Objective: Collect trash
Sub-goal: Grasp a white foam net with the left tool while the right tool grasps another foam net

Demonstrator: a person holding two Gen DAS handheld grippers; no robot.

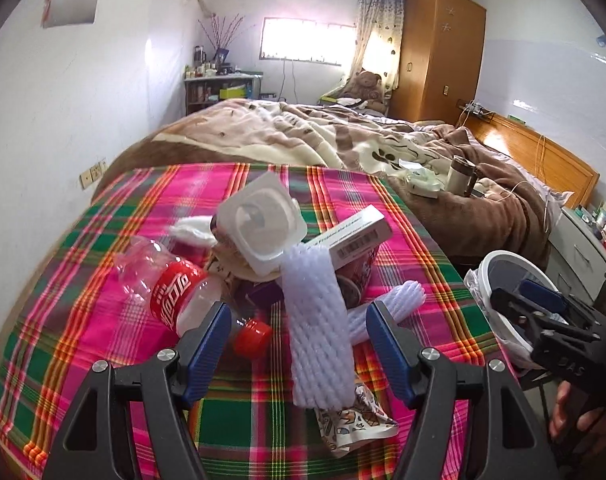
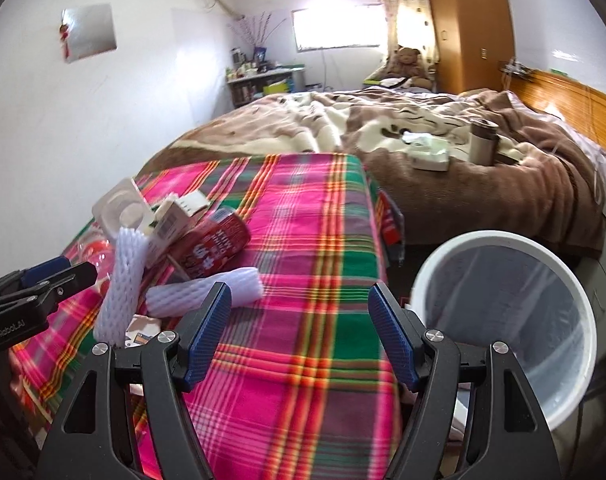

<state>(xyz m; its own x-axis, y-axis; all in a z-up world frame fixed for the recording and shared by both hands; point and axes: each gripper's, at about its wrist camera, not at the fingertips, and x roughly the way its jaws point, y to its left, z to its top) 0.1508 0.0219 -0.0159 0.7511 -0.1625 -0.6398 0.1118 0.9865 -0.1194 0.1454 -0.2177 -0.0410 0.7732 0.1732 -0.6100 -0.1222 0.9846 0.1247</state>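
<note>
A pile of trash sits on a table draped in a pink, green and red plaid cloth [image 1: 103,320], which stands against the foot of a bed with a brown and cream blanket [image 1: 303,132]. The left gripper [image 1: 297,344] hovers low over the near side of the pile with its 2 blue-padded jaws spread wide and nothing between them touching the pads; a long white foam net sleeve [image 1: 317,320] lies in the gap, running from the pile toward the camera, its near end resting over a printed snack wrapper [image 1: 355,424]. To the left of that sleeve lies an empty clear cola bottle [image 1: 171,288] with a red label and a red cap [image 1: 253,334] close to the left jaw. Behind them a clear plastic cup lid [image 1: 263,224] leans on a small white carton [image 1: 351,236] and a red printed cup [image 2: 215,244] lies on its side. A second foam net sleeve [image 2: 205,292] lies flat on the cloth to the right of the first. The right gripper [image 2: 299,340] hangs above the table's right edge, its jaws also wide apart and holding nothing. Just off that edge, to the right, stands a white round bin [image 2: 435,264] lined with a clear bag. On the blanket farther back rest a steel mug [image 2: 483,140] and a white tissue box [image 2: 429,156].
</note>
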